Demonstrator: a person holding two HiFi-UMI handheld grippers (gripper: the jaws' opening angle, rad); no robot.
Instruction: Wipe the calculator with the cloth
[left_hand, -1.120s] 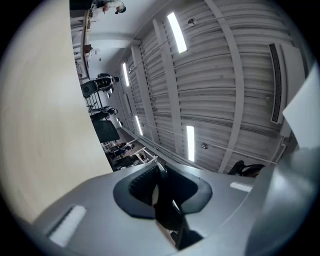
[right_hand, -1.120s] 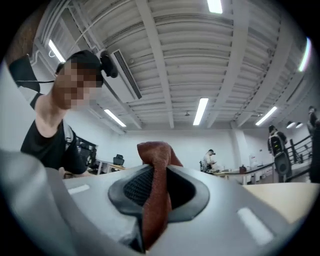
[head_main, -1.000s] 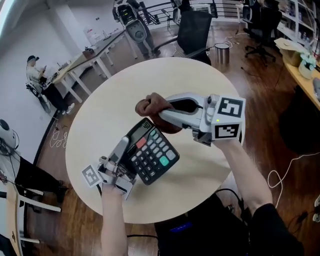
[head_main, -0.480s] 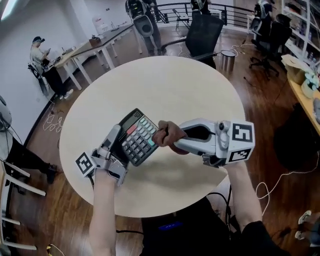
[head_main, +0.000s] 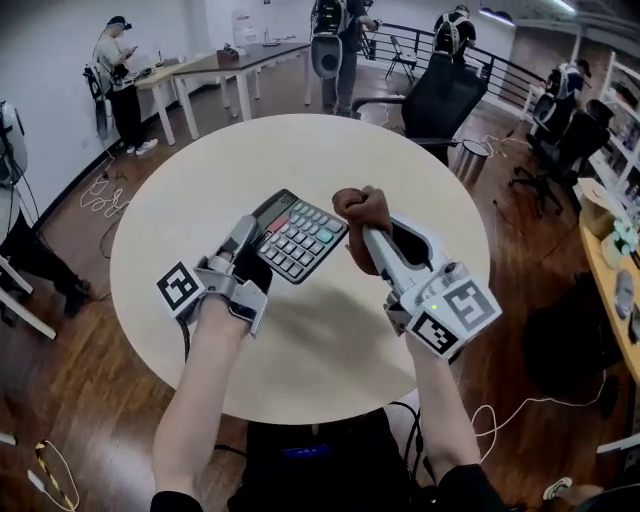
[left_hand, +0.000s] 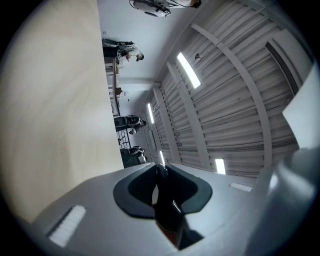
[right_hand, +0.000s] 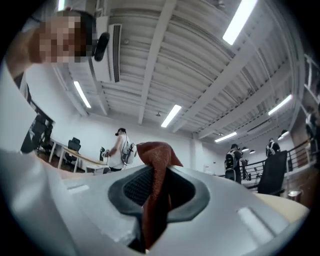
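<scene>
1. Across the middle of the head view spreads a round, pale table (head_main: 300, 150), standing on a dark wood floor (head_main: 90, 400)
2. Past the table's far rim are a black chair (head_main: 440, 95) and a long desk (head_main: 220, 65), with people (head_main: 120, 60) standing near the desk
3. From the lower right comes the right gripper (head_main: 368, 232), its marker cube close to the wrist and its tips aimed towards the middle of the table. Its jaws pinch the cloth (head_main: 362, 210); the right gripper view shows a rust-red fold standing up between the pads
4. From the lower left comes the left gripper (head_main: 246, 238), its marker cube also by the wrist. Its jaws are pressed almost together on the left edge of the calculator (head_main: 300, 235); the left gripper view shows a thin dark edge caught between them
5. Near the table's middle, slightly left, the calculator is held over the tabletop with its keys facing up at the head camera and its display on the far side. It is dark with grey keys, one red and one teal, and it sits skewed to the table's near edge
6. At the right gripper's tip the cloth is bunched into a reddish-brown wad. It lies right at the calculator's right corner, and whether the two touch cannot be told
</scene>
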